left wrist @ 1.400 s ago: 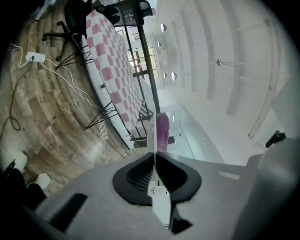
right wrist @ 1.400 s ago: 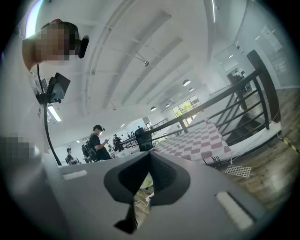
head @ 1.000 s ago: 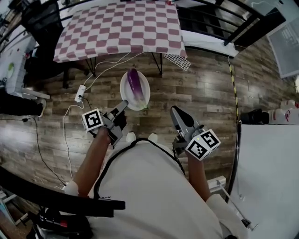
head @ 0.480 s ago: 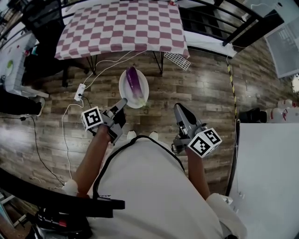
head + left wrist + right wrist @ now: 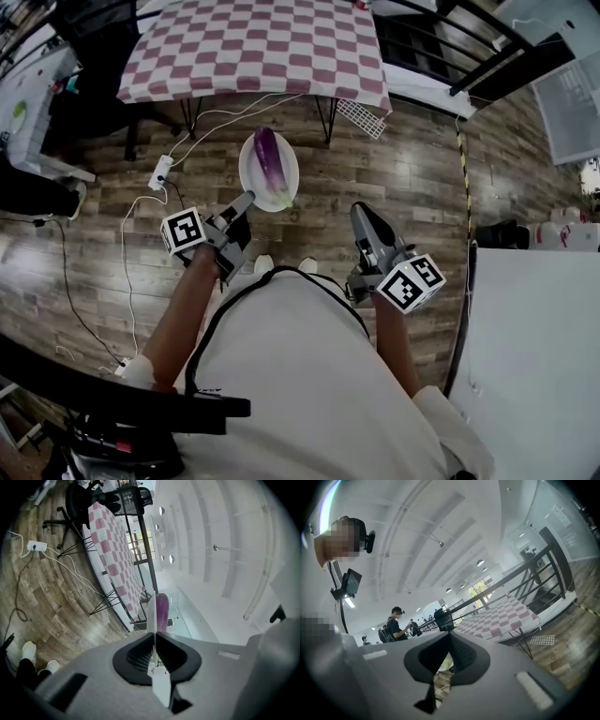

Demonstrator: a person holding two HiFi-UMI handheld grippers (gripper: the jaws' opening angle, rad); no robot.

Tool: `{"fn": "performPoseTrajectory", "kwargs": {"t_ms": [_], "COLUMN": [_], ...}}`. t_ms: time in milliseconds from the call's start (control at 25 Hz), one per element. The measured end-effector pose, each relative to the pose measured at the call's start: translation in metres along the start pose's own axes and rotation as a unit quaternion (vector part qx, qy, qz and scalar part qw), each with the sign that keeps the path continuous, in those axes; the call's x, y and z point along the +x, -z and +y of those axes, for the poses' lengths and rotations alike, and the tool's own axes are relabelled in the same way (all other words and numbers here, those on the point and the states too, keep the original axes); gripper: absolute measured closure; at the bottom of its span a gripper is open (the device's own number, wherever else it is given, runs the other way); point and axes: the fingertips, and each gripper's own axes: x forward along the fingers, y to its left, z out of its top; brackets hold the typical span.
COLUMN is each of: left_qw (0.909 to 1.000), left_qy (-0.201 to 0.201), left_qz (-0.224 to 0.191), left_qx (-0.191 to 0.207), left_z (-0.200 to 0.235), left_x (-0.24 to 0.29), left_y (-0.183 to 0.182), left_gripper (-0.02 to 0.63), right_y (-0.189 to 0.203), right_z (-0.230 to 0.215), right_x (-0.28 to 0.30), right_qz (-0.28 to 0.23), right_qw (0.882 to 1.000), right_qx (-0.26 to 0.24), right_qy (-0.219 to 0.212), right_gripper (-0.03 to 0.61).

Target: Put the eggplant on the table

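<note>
Above the brown wood-plank floor point(image 5: 403, 178), just ahead of you, the long glossy purple eggplant point(image 5: 270, 167) lies loose on the white oval plate point(image 5: 249, 180). Your left gripper point(image 5: 246, 201) pinches the plate's near rim edge-on between nearly closed jaws. Your right gripper point(image 5: 361, 214) hangs beside it, jaws together on nothing.

The eggplant is probably light and firm but smooth-skinned, so it may roll or slide; hold the plate level. If you lift it off, take it across the thick middle.

The table with the red-and-white checked cloth point(image 5: 253, 47) stands ahead. White cables and a power strip point(image 5: 161, 172) lie by its legs.
</note>
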Motion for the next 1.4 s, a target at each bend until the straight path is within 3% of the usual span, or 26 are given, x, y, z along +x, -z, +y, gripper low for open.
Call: {"fn": "performPoseTrajectory", "kwargs": {"t_ms": [800,1400], "left_qw": [0.9989,0.9982], "left_qy": [-0.005,-0.018], "left_qz": [-0.046,-0.057], "left_qx": [-0.001,0.002], "left_z": [0.021,0.023], "left_x": [-0.092,-0.098], "left_y": [-0.024,-0.029], "left_gripper": [0.588,0.588], "right_y": [0.042,0.047], "right_z": [0.054,0.05], "right_x": [0.02,0.031], "right_qz": [0.026,0.033], "right_qw": [0.999,0.999], "right_qx": [-0.024,-0.01], "right_qy": [-0.006,-0.02], "right_gripper": [0.571,0.571]}}
